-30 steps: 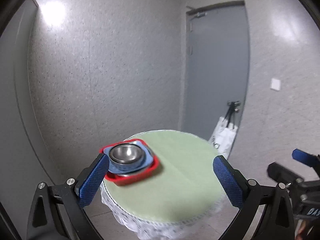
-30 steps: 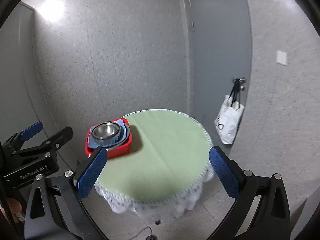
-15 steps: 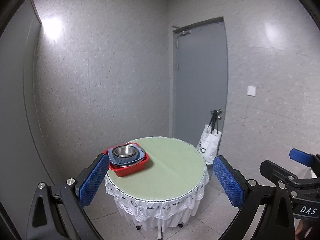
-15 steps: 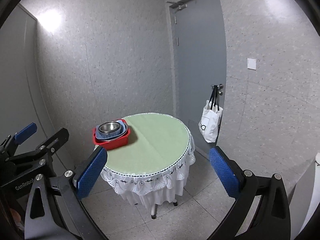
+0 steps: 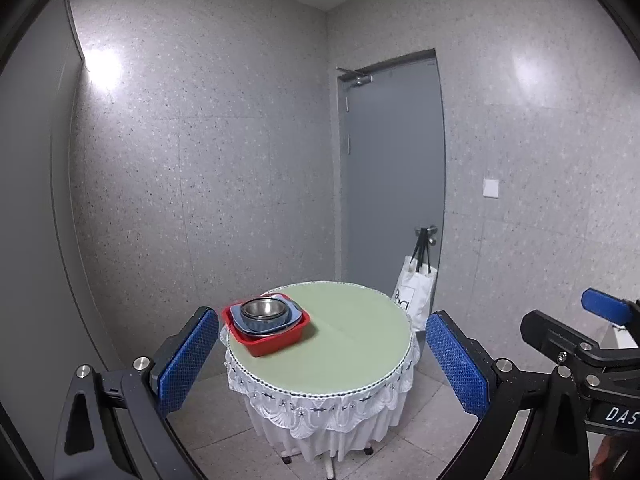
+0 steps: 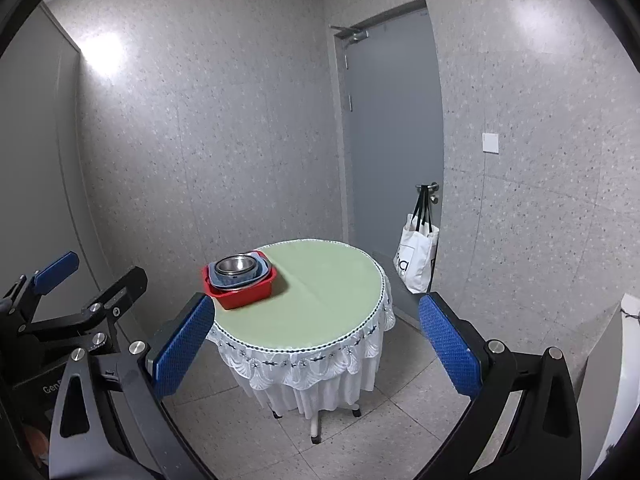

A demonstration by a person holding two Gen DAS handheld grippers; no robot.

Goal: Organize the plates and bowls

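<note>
Room: speckled grey walls, a grey door with a white tote bag hanging from its handle, and a pale tiled floor.
Desk: round desk with a light green top and a white lace-edged skirt, standing on the floor well apart from both tongs.
Left tongs: left tongs held clear of the desk, blue pads spread wide, nothing between them.
Right tongs: right tongs likewise spread wide and holding nothing, held back from the desk.
Red bin: square red bin sitting on the desk's left edge.
Blue plate: blue plate nested inside the red bin, corners showing around the bowl.
Steel bowl: round steel bowl stacked upright on top of the blue plate; more steel shows beneath, count unclear.
</note>
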